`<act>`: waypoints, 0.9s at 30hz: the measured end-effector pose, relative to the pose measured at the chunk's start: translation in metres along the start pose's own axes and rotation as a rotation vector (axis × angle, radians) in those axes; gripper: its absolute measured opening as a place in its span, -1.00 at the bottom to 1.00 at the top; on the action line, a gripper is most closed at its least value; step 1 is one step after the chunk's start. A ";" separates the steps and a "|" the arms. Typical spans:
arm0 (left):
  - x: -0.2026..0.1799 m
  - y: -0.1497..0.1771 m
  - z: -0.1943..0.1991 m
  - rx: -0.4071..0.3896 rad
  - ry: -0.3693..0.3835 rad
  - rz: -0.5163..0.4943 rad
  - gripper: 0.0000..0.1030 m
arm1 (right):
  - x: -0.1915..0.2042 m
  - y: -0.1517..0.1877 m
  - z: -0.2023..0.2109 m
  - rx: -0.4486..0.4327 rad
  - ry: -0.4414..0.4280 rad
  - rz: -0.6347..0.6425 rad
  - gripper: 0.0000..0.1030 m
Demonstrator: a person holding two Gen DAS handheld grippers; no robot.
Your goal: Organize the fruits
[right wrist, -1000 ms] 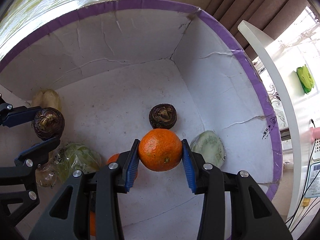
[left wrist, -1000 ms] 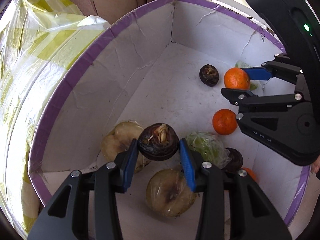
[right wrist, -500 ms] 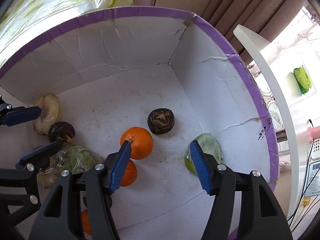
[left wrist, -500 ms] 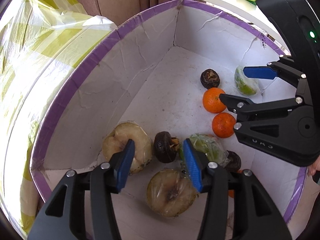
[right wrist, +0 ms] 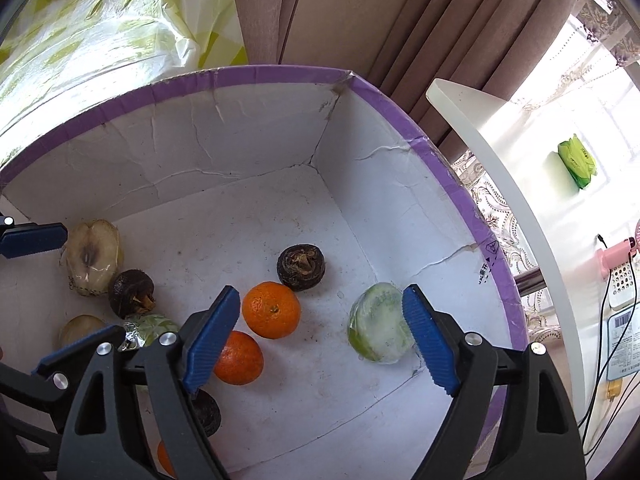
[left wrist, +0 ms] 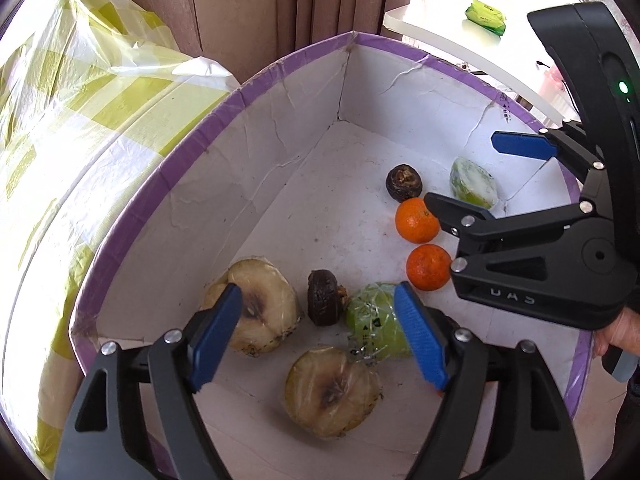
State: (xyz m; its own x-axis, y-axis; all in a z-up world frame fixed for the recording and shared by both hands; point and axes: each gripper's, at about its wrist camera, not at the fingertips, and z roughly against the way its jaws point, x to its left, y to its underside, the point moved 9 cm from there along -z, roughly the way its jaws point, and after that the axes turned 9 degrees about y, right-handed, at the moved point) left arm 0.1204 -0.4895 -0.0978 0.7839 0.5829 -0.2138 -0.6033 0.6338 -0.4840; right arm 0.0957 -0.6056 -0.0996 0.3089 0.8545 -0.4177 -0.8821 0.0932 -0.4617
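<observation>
A white cardboard box with a purple rim [left wrist: 240,96] [right wrist: 280,74] holds the fruit. My left gripper [left wrist: 320,332] hangs above its near end, its jaws opening with nothing between them; below lie a dark brown fruit [left wrist: 323,298], two wrapped pale halves [left wrist: 260,316] [left wrist: 332,392] and a wrapped green piece [left wrist: 372,320]. My right gripper [right wrist: 320,336] [left wrist: 476,172] is also opening and holds nothing. Under it rest two oranges [right wrist: 271,310] [right wrist: 239,358], another dark fruit [right wrist: 301,267] and a wrapped green half [right wrist: 378,328].
A yellow-checked plastic bag [left wrist: 80,92] bulges against the box's left wall. Brown curtains [right wrist: 360,20] hang behind. A white shelf [right wrist: 520,200] to the right carries a green packet [right wrist: 578,158]. A hand [left wrist: 616,328] grips the right tool.
Both grippers let go and rose. The dark fruit dropped from the left jaws to the box floor. The orange fell from the right jaws and settled beside the other orange.
</observation>
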 end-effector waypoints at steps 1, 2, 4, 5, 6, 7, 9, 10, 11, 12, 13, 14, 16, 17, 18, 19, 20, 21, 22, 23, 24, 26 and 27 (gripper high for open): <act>-0.001 -0.001 0.003 -0.011 0.002 -0.002 0.57 | -0.001 -0.001 0.002 -0.006 -0.002 -0.013 0.57; -0.002 -0.001 0.008 -0.027 0.006 -0.002 0.58 | -0.003 -0.001 0.004 -0.014 0.002 -0.023 0.57; -0.005 -0.003 0.016 -0.059 0.011 0.001 0.62 | -0.006 -0.002 0.011 -0.036 0.023 -0.037 0.57; -0.006 -0.003 0.021 -0.075 0.017 0.001 0.64 | -0.006 -0.001 0.017 -0.049 0.033 -0.046 0.57; -0.007 -0.003 0.026 -0.090 0.018 0.001 0.72 | -0.008 -0.001 0.022 -0.061 0.043 -0.056 0.57; -0.008 -0.001 0.033 -0.107 0.012 0.003 0.78 | -0.011 -0.001 0.027 -0.072 0.052 -0.068 0.57; -0.009 0.003 0.047 -0.147 0.005 0.008 0.89 | -0.017 0.000 0.037 -0.087 0.066 -0.087 0.58; -0.009 0.006 0.054 -0.164 0.005 0.016 0.91 | -0.020 0.001 0.041 -0.092 0.072 -0.096 0.58; -0.007 0.009 0.061 -0.178 0.008 0.030 0.93 | -0.022 0.003 0.046 -0.098 0.076 -0.107 0.58; -0.006 0.013 0.067 -0.191 0.014 0.046 0.95 | -0.022 0.005 0.053 -0.102 0.078 -0.115 0.58; -0.005 0.017 0.072 -0.199 0.022 0.064 0.96 | -0.023 0.007 0.058 -0.109 0.078 -0.121 0.58; -0.004 0.022 0.076 -0.203 0.031 0.082 0.96 | -0.024 0.010 0.063 -0.114 0.082 -0.124 0.58; -0.004 0.030 0.084 -0.218 0.054 0.109 0.96 | -0.023 0.014 0.072 -0.127 0.082 -0.131 0.58; -0.005 0.033 0.089 -0.229 0.063 0.114 0.96 | -0.023 0.016 0.077 -0.133 0.083 -0.136 0.58; -0.007 0.037 0.093 -0.239 0.067 0.113 0.96 | -0.023 0.018 0.082 -0.138 0.081 -0.142 0.58; -0.009 0.041 0.096 -0.243 0.065 0.111 0.96 | -0.022 0.021 0.086 -0.142 0.076 -0.146 0.58; -0.011 0.044 0.099 -0.246 0.053 0.105 0.96 | -0.020 0.023 0.090 -0.144 0.067 -0.150 0.58; -0.012 0.046 0.101 -0.253 0.033 0.096 0.96 | -0.019 0.025 0.091 -0.147 0.060 -0.151 0.58; -0.013 0.048 0.103 -0.257 0.025 0.089 0.96 | -0.018 0.026 0.093 -0.149 0.059 -0.153 0.58; -0.016 0.050 0.103 -0.250 0.033 0.088 0.96 | -0.019 0.026 0.093 -0.152 0.057 -0.158 0.58; -0.017 0.051 0.102 -0.245 0.037 0.092 0.96 | -0.019 0.027 0.094 -0.153 0.054 -0.165 0.58; -0.016 0.050 0.103 -0.253 0.038 0.104 0.96 | -0.019 0.028 0.094 -0.154 0.052 -0.174 0.58; -0.016 0.050 0.103 -0.256 0.043 0.110 0.96 | -0.019 0.028 0.095 -0.154 0.050 -0.179 0.58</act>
State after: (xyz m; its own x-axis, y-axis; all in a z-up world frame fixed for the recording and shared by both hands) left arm 0.0627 -0.4148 -0.0305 0.7245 0.6155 -0.3102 -0.6328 0.4157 -0.6532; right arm 0.0317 -0.5709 -0.0302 0.4760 0.8048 -0.3546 -0.7481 0.1586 -0.6444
